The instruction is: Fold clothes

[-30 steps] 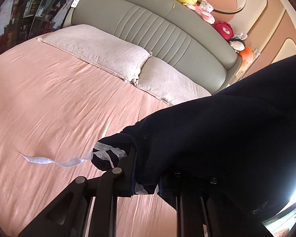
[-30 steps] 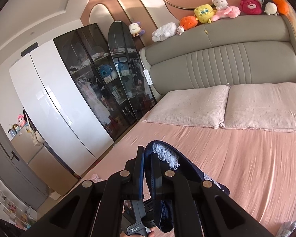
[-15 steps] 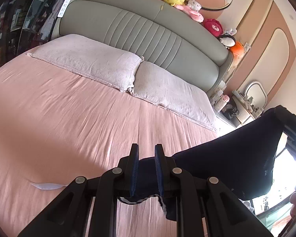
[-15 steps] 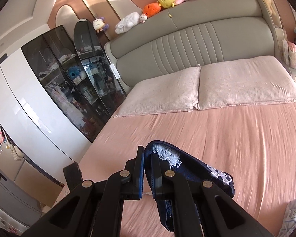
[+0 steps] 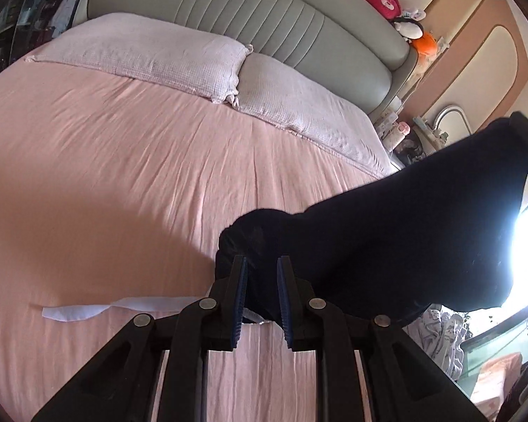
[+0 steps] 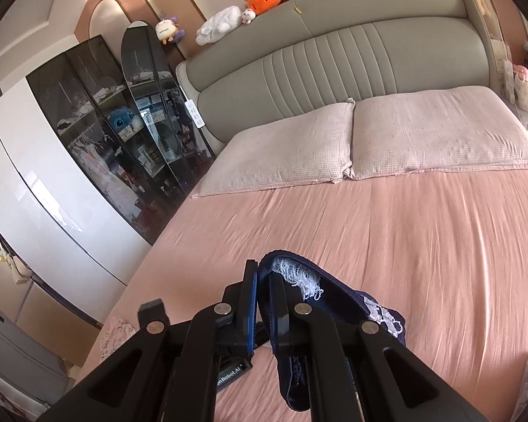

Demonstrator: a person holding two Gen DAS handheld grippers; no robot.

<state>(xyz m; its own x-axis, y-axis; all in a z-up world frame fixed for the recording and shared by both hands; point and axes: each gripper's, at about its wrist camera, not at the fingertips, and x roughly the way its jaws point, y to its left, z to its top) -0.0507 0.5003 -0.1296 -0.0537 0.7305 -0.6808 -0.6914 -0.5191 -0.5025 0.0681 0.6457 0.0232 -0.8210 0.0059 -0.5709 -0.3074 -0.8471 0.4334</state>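
At the bottom of the left wrist view, the left tool (image 5: pixel 260 281) pinches a bunched edge of the navy garment (image 5: pixel 404 232) between its blue pads. From there the dark cloth runs up and to the right across the frame, taut, toward the other hand at the right edge. In the right wrist view, the right tool (image 6: pixel 262 288) is pressed together on the lace-trimmed navy edge (image 6: pixel 299 277), low in the centre, with the rest spilling down to the lower right. So the garment's long axis spans tool to tool, hanging just above the pink bed sheet (image 5: pixel 123 176). A white ribbon (image 5: pixel 88 311) lies on the sheet at lower left. Beyond, two pillows (image 6: pixel 334 140) sit against the grey headboard (image 6: pixel 334 56). Laying it flat looks next.
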